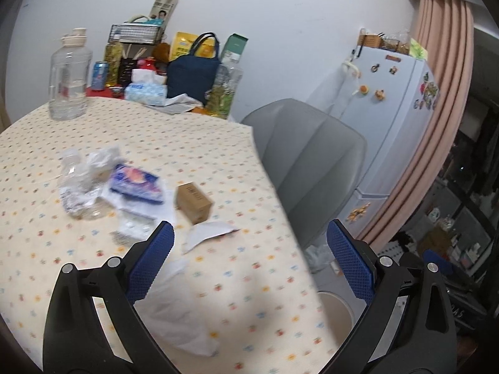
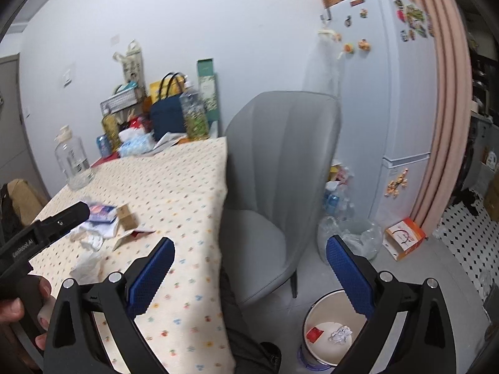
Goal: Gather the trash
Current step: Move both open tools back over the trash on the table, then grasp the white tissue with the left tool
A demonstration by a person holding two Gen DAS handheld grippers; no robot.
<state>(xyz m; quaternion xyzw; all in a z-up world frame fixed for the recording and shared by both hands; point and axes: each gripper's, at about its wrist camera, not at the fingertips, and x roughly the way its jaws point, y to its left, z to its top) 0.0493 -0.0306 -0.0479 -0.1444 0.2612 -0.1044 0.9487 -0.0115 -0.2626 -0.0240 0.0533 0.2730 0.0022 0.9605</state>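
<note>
Motion blur smears the crushed clear plastic bottle and blue-purple wrapper on the dotted desk, labels unreadable; the white round bin is half hidden behind the right tool, its red scrap unidentifiable.

A crushed clear plastic bottle lies on its side ahead and to the left of the left tongs, touching a blue and purple wrapper that lies flat beside it. A small brown cardboard box sits tilted just ahead of the tongs' left finger, and a white torn envelope lies flat between the two fingertips. A crumpled white tissue lies nearest, partly under the left finger. Below the right tongs, near their right finger, a round bin stands on the floor holding a crumpled foil ball and a red scrap.
</note>
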